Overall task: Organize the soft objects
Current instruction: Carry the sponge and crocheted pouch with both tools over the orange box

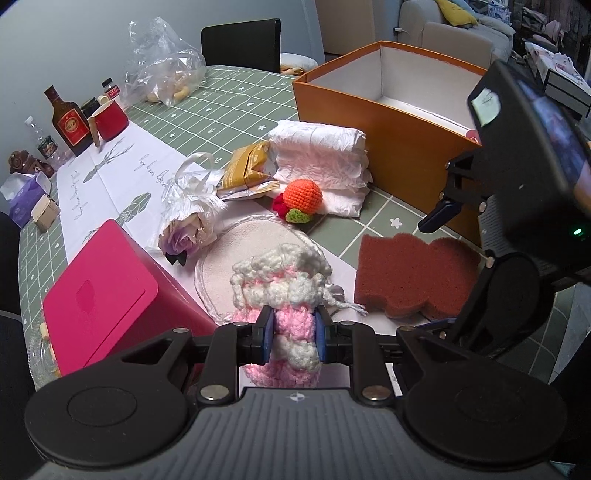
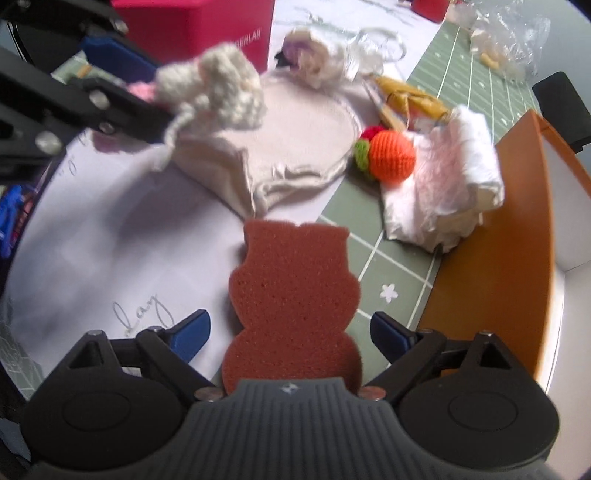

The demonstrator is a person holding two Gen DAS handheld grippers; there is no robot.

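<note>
the left tongs (image 1: 293,332) are clamped narrow on a pink-and-white crochet piece (image 1: 284,291), which hangs between the blue pads above a pale round cloth (image 1: 255,236). the right tongs (image 2: 290,330) stand wide, their pads clear on either side of a brown sponge (image 2: 291,295) that lies flat on the surface (image 2: 399,266), reaching from between the pads forward past the tips. nothing is gripped there yet.

so the step in hand looks like a double pick: one soft thing is already lifted on the left, and the right is lining up on the sponge. the next move probably calls for the right tongs to settle lower and close across the sponge's narrow waist, then for both loads to travel to the orange box (image 1: 384,122), which stands open ahead and to the right of both tongs, just beside the sponge. the sponge should squash easily, so a firm squeeze is likely needed to stop it slipping out.

farther ahead of the tongs wait more soft things: an orange crochet ball (image 1: 303,196) resting against a crumpled white cloth (image 1: 321,158), and a fabric flower in clear wrap (image 1: 192,218). a magenta box (image 1: 107,291) sits to the left of the left tongs.

the surface wears a green grid-patterned cover with a white runner (image 1: 122,177) along it. at its far left stand a brown bottle (image 1: 68,123), a red mug (image 1: 110,118) and a plastic bag (image 1: 162,66). beyond are a black chair (image 1: 242,42), a grey wall and, to the far right, a pale sofa (image 1: 461,29).
</note>
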